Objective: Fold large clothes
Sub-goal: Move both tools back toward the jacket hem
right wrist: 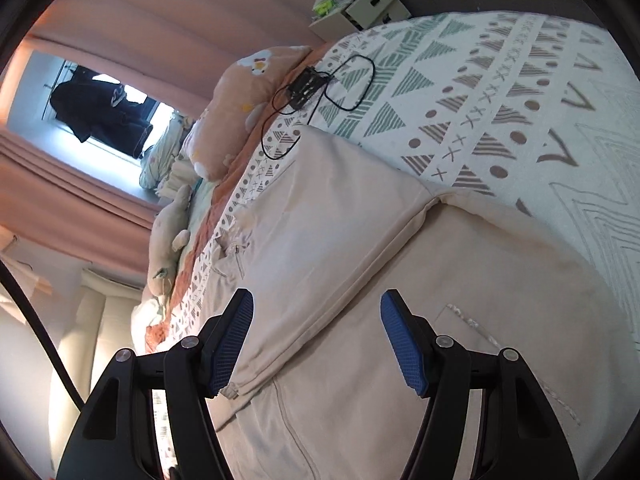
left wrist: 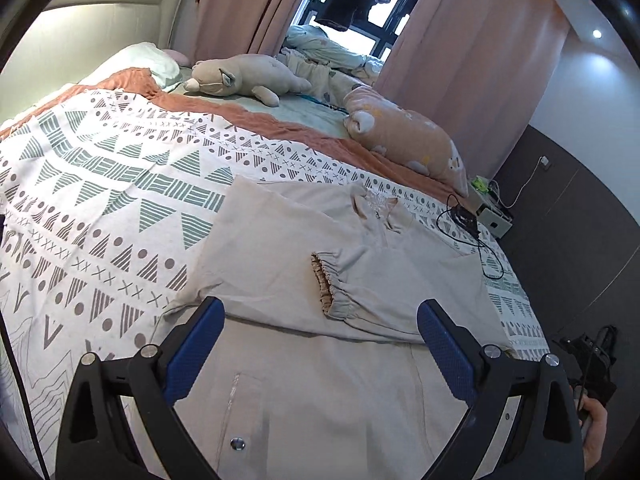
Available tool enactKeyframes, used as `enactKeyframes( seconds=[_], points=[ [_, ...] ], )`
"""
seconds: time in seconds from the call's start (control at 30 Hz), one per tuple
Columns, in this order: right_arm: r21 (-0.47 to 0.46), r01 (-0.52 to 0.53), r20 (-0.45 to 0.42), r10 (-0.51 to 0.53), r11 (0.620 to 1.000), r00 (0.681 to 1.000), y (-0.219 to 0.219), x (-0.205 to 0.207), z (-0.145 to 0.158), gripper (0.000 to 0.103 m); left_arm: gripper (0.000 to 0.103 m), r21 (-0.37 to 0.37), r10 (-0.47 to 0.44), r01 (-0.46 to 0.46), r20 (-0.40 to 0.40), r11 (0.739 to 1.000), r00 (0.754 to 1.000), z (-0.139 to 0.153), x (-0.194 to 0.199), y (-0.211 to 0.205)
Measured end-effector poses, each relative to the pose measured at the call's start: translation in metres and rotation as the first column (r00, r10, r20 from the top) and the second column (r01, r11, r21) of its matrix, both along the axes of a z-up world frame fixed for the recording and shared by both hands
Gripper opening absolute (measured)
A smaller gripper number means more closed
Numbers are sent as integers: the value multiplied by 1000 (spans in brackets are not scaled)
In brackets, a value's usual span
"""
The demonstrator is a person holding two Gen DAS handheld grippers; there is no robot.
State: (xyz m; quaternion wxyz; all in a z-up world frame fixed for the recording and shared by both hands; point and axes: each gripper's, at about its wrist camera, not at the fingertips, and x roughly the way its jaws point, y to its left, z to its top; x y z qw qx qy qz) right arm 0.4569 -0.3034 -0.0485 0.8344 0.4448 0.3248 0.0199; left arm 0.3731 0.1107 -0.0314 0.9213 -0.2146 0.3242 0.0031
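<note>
A large beige jacket [left wrist: 304, 360] lies flat on the patterned bedspread [left wrist: 100, 200]. One sleeve is folded across its body, and the elastic cuff [left wrist: 330, 282] lies near the middle. My left gripper [left wrist: 322, 320] is open and empty, just above the jacket, its blue pads [left wrist: 444, 352] on either side of the folded sleeve. In the right wrist view the jacket [right wrist: 360, 260] fills the centre with the folded sleeve [right wrist: 332, 300] running diagonally. My right gripper [right wrist: 318, 316] is open and empty above that sleeve's end.
A plush toy [left wrist: 248, 76] and an orange pillow [left wrist: 404, 136] lie at the head of the bed. A black cable with a small device [left wrist: 466, 220] lies on the spread beside the jacket, also in the right wrist view [right wrist: 308, 88]. A nightstand [right wrist: 360, 4] stands past the bed edge.
</note>
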Motion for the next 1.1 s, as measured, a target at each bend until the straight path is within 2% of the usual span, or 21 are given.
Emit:
enactKeyframes(
  seconds=[0.07, 0.17, 0.27, 0.37, 0.6, 0.73, 0.9, 1.03, 1.1],
  points=[
    [-21, 10, -5, -11, 1000, 1000, 2, -12, 4, 65, 99, 7, 12, -12, 27, 1000, 1000, 5, -20, 2],
    [-30, 10, -14, -10, 1000, 1000, 7, -31, 5, 65, 99, 60, 23, -27, 62, 998, 998, 12, -49, 1],
    [-18, 12, -27, -13, 1000, 1000, 13, -51, 3, 79, 99, 106, 15, -23, 77, 994, 997, 16, -72, -2],
    [-22, 14, -40, -15, 1000, 999, 17, -69, 5, 80, 99, 126, 19, -29, 81, 992, 997, 16, -87, -2],
    [-9, -4, -39, 4, 1000, 999, 23, -99, 12, 81, 99, 36, 51, -54, 73, 998, 996, 8, -117, 11],
    [-37, -28, 1, 28, 999, 1000, 27, -117, 20, 81, 99, 26, 81, -83, 91, 996, 993, 9, -137, 9],
    [-38, -38, 24, 39, 999, 999, 23, -147, 15, 81, 99, -3, 129, -130, 129, 992, 983, 5, -174, 8],
    [9, -57, 42, 57, 998, 998, 18, -177, 4, 81, 99, -72, 187, -178, 151, 981, 971, 7, -203, 14],
    [53, -76, 63, 72, 996, 995, 15, -194, -1, 81, 99, -75, 191, -181, 153, 981, 970, 10, -215, 15]
  ],
)
